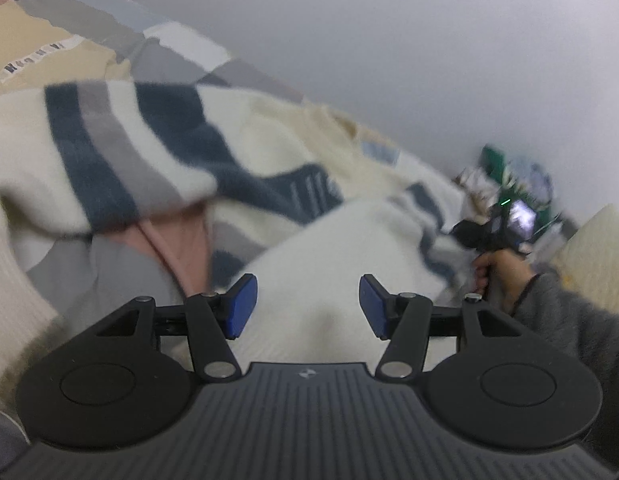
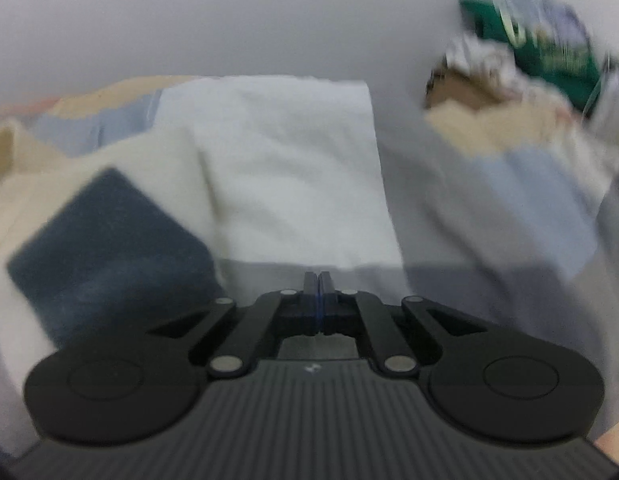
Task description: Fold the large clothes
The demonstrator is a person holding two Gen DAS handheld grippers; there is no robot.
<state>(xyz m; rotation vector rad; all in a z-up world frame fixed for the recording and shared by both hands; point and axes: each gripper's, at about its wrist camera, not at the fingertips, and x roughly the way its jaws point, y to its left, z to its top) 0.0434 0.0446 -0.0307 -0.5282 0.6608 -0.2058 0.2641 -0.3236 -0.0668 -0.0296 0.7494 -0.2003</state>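
Observation:
A large cream knit sweater (image 1: 149,148) with navy and grey stripes lies rumpled across the bed. My left gripper (image 1: 307,306) hovers over a plain cream part of it, blue pads well apart and nothing pinched between them. At the right of that view a person's hand (image 1: 505,268) in a grey sleeve holds the other gripper at the sweater's far edge. In the right wrist view my right gripper (image 2: 318,280) is shut, pads pressed together, and no cloth shows between them. Beyond it lie a navy patch of the sweater (image 2: 109,248) and a pale folded panel (image 2: 285,168).
A patchwork bedcover (image 1: 169,52) in beige, grey, blue and pink lies under the sweater. A white wall (image 1: 389,40) runs along the bed's far side. Green packaging and clutter (image 2: 541,40) pile up in the corner by the wall.

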